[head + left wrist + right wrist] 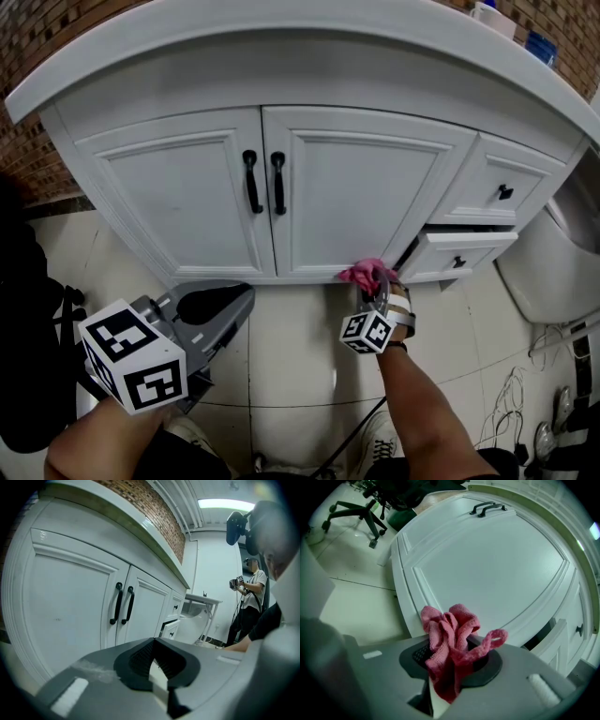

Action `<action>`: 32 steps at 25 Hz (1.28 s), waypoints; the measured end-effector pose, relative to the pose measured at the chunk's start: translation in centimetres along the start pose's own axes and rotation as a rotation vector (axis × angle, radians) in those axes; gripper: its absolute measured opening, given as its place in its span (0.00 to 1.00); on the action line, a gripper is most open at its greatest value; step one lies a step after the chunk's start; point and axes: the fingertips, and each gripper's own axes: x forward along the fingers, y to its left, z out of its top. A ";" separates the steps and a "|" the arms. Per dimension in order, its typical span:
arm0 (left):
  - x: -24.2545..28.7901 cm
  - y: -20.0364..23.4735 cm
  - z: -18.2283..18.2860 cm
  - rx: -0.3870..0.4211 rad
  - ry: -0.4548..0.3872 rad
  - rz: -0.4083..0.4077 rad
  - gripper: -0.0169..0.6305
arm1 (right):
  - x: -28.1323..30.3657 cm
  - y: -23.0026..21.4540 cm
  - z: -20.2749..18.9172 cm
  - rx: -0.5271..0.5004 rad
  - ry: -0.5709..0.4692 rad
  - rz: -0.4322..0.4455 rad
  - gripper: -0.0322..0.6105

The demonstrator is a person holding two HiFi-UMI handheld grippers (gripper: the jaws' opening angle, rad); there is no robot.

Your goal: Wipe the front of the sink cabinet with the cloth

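The sink cabinet point(441, 150) is smooth painted white, with a curved front under a thick rounded countertop point(281, 37) and a rough brick wall point(37, 37) behind. It has two recessed-panel doors with framed moulding, the left door point(178, 197) and the right door point(361, 202), each bearing a slim black bar handle point(250, 181) where they meet. To the right sit two small drawers with black knobs; the lower drawer point(464, 253) stands slightly pulled out, with a dark gap above it. The right gripper point(373, 287) is held low at the near bottom corner of the right door, its jaws clamped on the cloth point(367, 274), a pink, nubby knit bunched into soft folds and loops. In the right gripper view the cloth point(450, 644) bulges out of the dark ribbed pads, with one loop curling off to the right, and lies just beside the door's bottom moulding point(412, 606); whether it actually touches the paint cannot be told. The left gripper point(214, 305), grey matte plastic with a black-and-white marker cube point(131, 356), hangs low on the near left over the glossy pale tile floor point(291, 347), apart from the cabinet; its ribbed pads point(140, 656) are drawn together with nothing between them. A white rounded fixture point(544, 272) stands at the right.
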 end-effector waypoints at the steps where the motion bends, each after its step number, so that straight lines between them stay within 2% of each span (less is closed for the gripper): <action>1: -0.1 0.0 0.0 0.001 0.002 0.001 0.03 | 0.0 0.1 0.0 0.001 0.001 -0.002 0.23; 10: -1.4 0.5 -0.3 -0.001 0.003 0.023 0.03 | 0.2 0.6 -0.4 -0.001 0.039 0.017 0.23; 17: -2.5 0.1 -0.6 0.016 0.007 0.035 0.03 | 0.1 0.5 -0.4 0.044 0.169 0.143 0.24; 20: -3.2 -0.3 -0.8 0.038 0.010 0.028 0.03 | -1.1 0.8 0.0 0.080 0.179 0.171 0.24; 25: -5.1 -0.6 0.3 0.048 -0.037 0.034 0.03 | -4.0 2.3 3.0 0.008 0.082 0.166 0.24; 29: -6.7 -0.2 1.3 0.045 -0.075 0.051 0.03 | -5.8 -0.4 7.6 0.031 -0.030 0.100 0.25; 32: -7.4 0.1 1.4 0.038 -0.087 0.057 0.03 | -7.8 -3.6 12.5 0.017 -0.158 0.007 0.25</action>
